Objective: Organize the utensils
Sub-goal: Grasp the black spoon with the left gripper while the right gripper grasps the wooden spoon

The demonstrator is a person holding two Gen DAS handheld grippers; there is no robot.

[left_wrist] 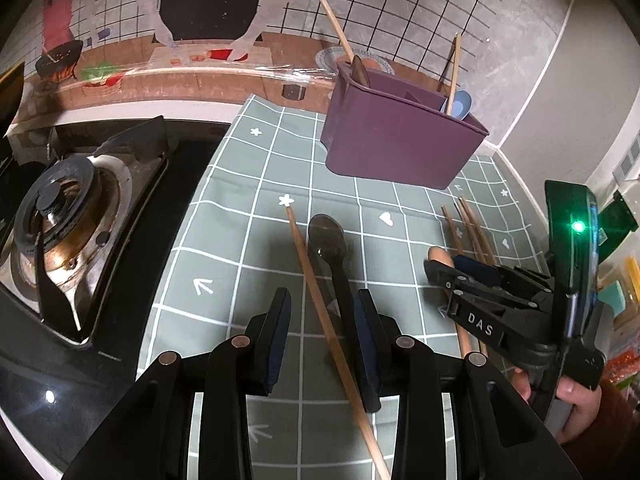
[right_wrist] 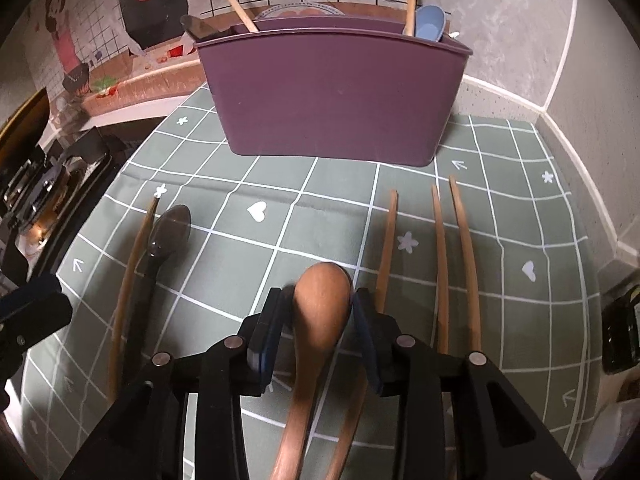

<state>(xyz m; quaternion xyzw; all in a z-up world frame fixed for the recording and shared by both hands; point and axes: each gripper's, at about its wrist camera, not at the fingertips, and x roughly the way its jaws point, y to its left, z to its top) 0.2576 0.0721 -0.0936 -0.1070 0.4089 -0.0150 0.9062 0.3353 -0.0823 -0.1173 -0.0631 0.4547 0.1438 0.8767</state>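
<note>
A purple utensil holder (left_wrist: pixel 396 140) (right_wrist: pixel 332 92) stands on the green checked mat, holding chopsticks, a dark spoon and a blue spoon (right_wrist: pixel 430 22). My left gripper (left_wrist: pixel 322 320) is open, its jaws either side of a black spoon (left_wrist: pixel 332 252) (right_wrist: pixel 160 248) and a wooden chopstick (left_wrist: pixel 324 320) (right_wrist: pixel 128 276) lying on the mat. My right gripper (right_wrist: pixel 318 308) (left_wrist: pixel 444 272) is shut on the bowl of a wooden spoon (right_wrist: pixel 320 312). Three more chopsticks (right_wrist: pixel 440 264) (left_wrist: pixel 468 232) lie to its right.
A gas stove (left_wrist: pixel 68 232) with a burner sits left of the mat (left_wrist: pixel 248 184). The tiled wall with picture stickers runs behind the holder. A grey wall corner closes the right side (right_wrist: pixel 580 100).
</note>
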